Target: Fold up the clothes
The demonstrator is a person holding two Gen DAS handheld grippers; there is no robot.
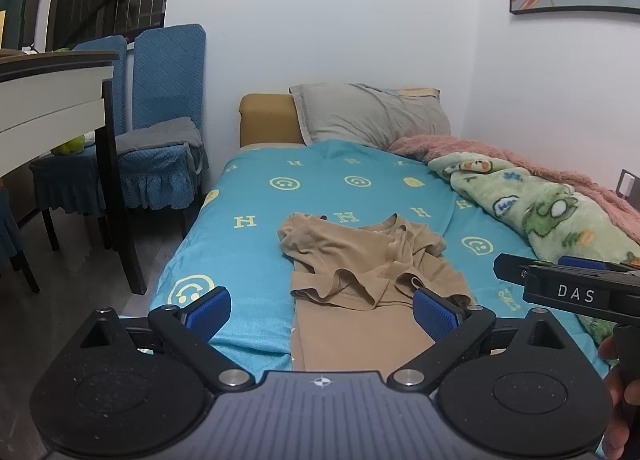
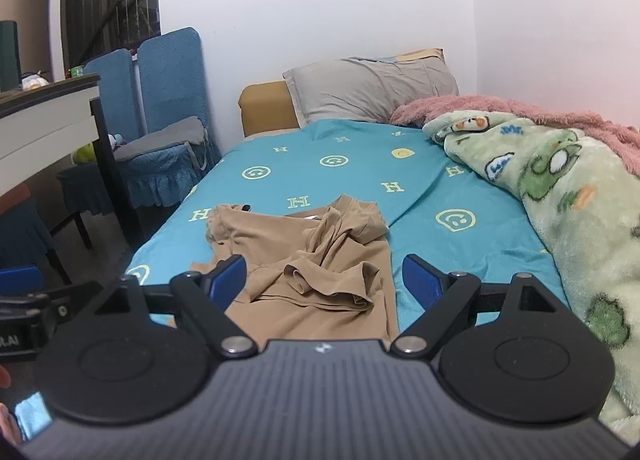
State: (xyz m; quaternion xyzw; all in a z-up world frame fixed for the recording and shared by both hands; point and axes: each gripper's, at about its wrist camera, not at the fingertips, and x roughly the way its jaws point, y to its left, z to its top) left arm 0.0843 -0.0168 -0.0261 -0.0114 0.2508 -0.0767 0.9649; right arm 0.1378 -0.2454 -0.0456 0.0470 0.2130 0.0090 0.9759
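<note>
A tan T-shirt (image 1: 360, 276) lies rumpled on the turquoise bed sheet (image 1: 312, 180), its lower part flat toward me and its top bunched in folds. My left gripper (image 1: 322, 314) hovers above the near end of the shirt, open, nothing between its blue pads. In the right wrist view the same T-shirt (image 2: 304, 260) spreads below my right gripper (image 2: 324, 280), which is open and holds nothing. The right gripper's body (image 1: 576, 288) shows at the right edge of the left wrist view, with a hand under it.
A green cartoon blanket (image 2: 568, 196) over a pink fluffy one (image 2: 500, 108) is heaped along the bed's right side. A grey pillow (image 1: 372, 116) rests at the head. Left of the bed stand blue-covered chairs (image 1: 160, 132) and a table (image 1: 52, 92).
</note>
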